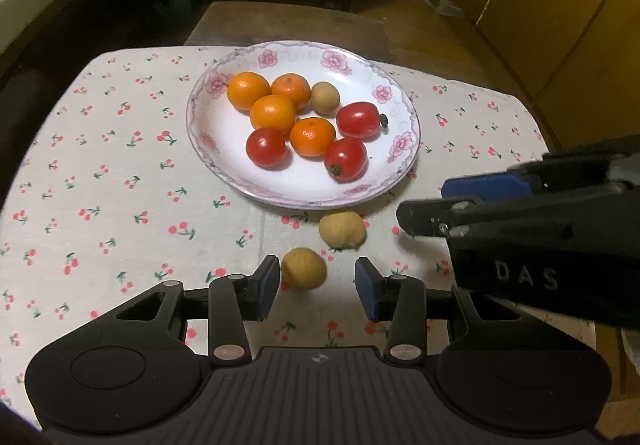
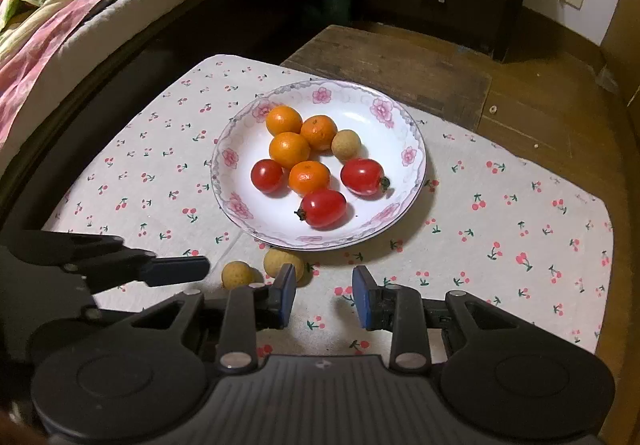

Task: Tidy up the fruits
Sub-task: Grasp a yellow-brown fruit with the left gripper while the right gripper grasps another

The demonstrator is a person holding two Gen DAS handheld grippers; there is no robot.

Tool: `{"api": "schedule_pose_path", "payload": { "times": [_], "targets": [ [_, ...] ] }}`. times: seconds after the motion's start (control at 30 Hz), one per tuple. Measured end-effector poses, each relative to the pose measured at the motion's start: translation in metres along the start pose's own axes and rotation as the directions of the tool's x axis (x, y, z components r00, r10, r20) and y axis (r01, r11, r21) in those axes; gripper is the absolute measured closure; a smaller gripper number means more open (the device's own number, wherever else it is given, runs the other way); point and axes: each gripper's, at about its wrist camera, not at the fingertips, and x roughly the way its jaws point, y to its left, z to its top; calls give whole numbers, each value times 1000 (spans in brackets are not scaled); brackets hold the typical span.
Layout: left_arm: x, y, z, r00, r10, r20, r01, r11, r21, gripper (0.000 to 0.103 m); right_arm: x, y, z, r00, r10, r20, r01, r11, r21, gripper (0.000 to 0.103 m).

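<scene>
Fruit sits mostly on the flowered plate (image 1: 208,149) at the middle of the cherry-print cloth (image 1: 100,173) covering the counter. On it we see four oranges (image 1: 273,113) at ten o'clock, a longan (image 1: 325,97) at one o'clock, and three tomatoes (image 1: 346,159) from six to three o'clock. Just beyond the plate's six o'clock rim, two loose longans lie on the cloth: the near longan (image 1: 304,268) rests between our left gripper (image 1: 316,283) fingers, which stand spread and untouched by it, and the far longan (image 1: 343,229) lies beside it. Our right gripper (image 2: 324,295) hovers with its fingers apart, holding nothing.
</scene>
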Motion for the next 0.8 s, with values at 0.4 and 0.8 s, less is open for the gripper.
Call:
{"api": "schedule_pose_path", "payload": {
  "times": [0.4,0.8],
  "targets": [
    [13,9,0,1000,21,-9,-22,999,-38,66,6,-6,0,1000,7,-21,-6,1000,27,72],
    [9,8,-1,999,36,-5,-37,999,-19,70,13,-6,0,999,19,-31,-18,999,39,72]
  ]
}}
